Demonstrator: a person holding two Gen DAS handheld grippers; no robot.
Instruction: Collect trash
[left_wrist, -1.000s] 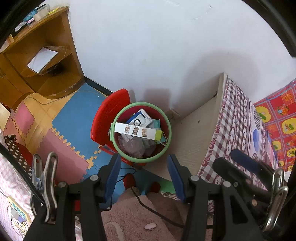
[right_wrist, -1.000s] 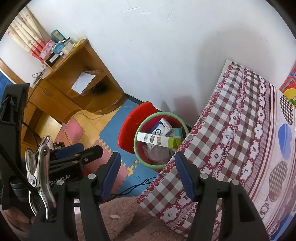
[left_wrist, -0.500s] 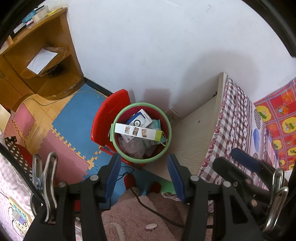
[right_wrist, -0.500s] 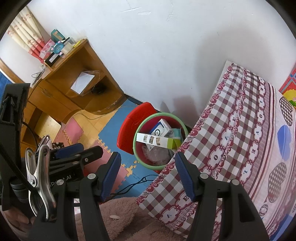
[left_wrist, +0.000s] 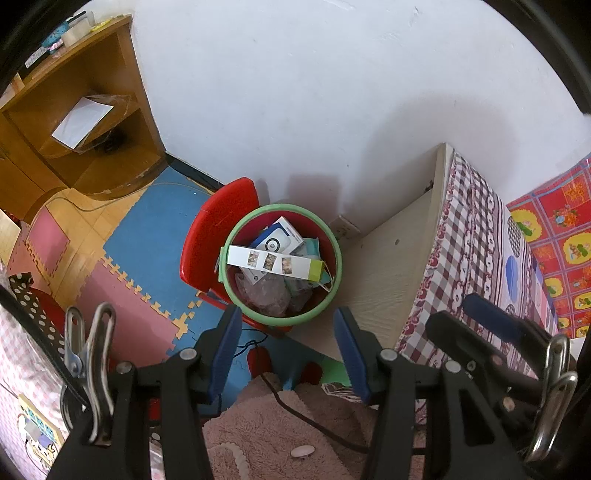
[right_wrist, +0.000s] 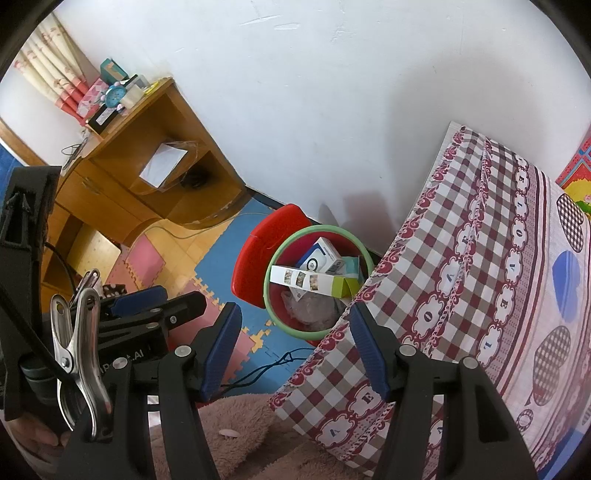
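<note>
Nothing moved; red bin (left_wrist: 334, 258) holds long white box (left_wrist: 275, 261), camera box (left_wrist: 277, 238); both grippers spread, empty.

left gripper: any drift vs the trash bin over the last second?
No. In the left wrist view the left gripper sits just below the green-rimmed trash bin exactly as before, jaws open and empty; the wooden shelf hasn't shifted in frame either.

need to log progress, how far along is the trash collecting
Done: the red bin with a green rim already holds a long white carton, a blue-and-white box and crumpled plastic. In hand: nothing; left gripper and right gripper are both open and empty above it. Left: no loose trash is clearly visible.
</note>
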